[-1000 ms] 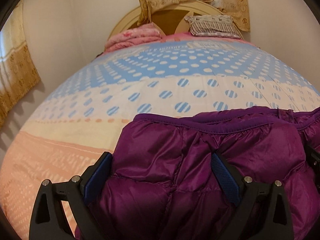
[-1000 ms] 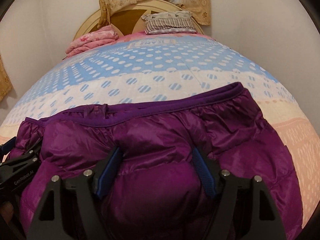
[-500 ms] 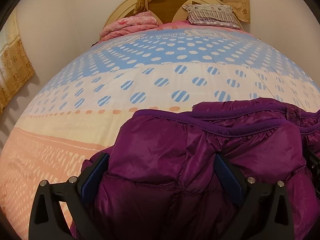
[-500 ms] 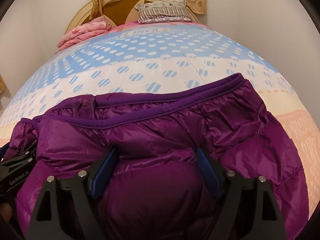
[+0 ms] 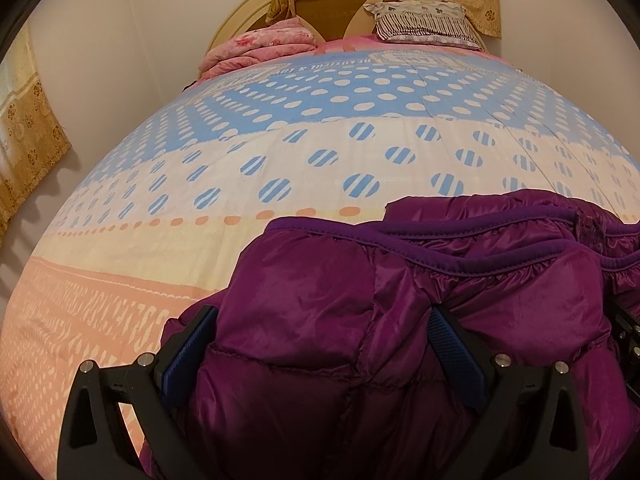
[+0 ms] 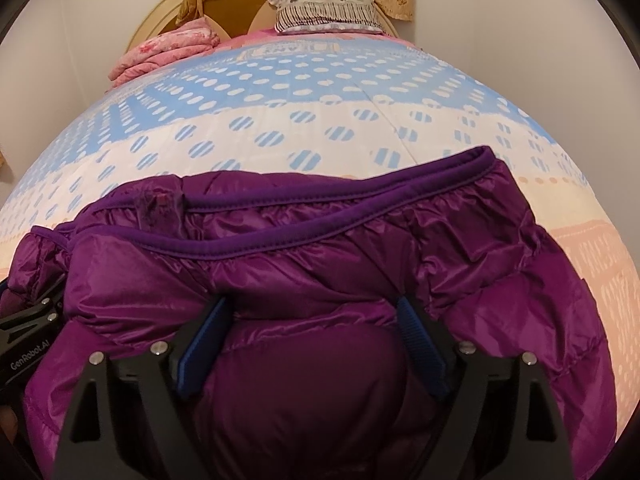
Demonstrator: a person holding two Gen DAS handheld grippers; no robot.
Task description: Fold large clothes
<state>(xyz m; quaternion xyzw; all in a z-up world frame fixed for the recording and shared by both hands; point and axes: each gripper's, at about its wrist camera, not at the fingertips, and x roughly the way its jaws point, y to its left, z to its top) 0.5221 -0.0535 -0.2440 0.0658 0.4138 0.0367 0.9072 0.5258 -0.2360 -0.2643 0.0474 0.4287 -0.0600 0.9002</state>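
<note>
A purple puffer jacket (image 5: 400, 300) lies bunched on the bed, its hem band toward the headboard; it also fills the lower right wrist view (image 6: 320, 248). My left gripper (image 5: 320, 320) has its blue-padded fingers (image 5: 188, 352) wide apart with a thick fold of the jacket between them. My right gripper (image 6: 312, 312) likewise holds a puffy fold of the jacket between its fingers (image 6: 420, 344). The left gripper's body shows at the left edge of the right wrist view (image 6: 28, 344).
The bed (image 5: 280, 160) carries a blue, cream and peach dotted cover. A folded pink blanket (image 5: 260, 48) and a striped pillow (image 5: 424, 24) lie by the wooden headboard (image 5: 328, 4). White walls and gold curtains (image 5: 28, 152) surround the bed.
Both grippers have moved back toward me with the jacket, drawing its hem away from the headboard. More of the bed cover shows beyond the hem.
</note>
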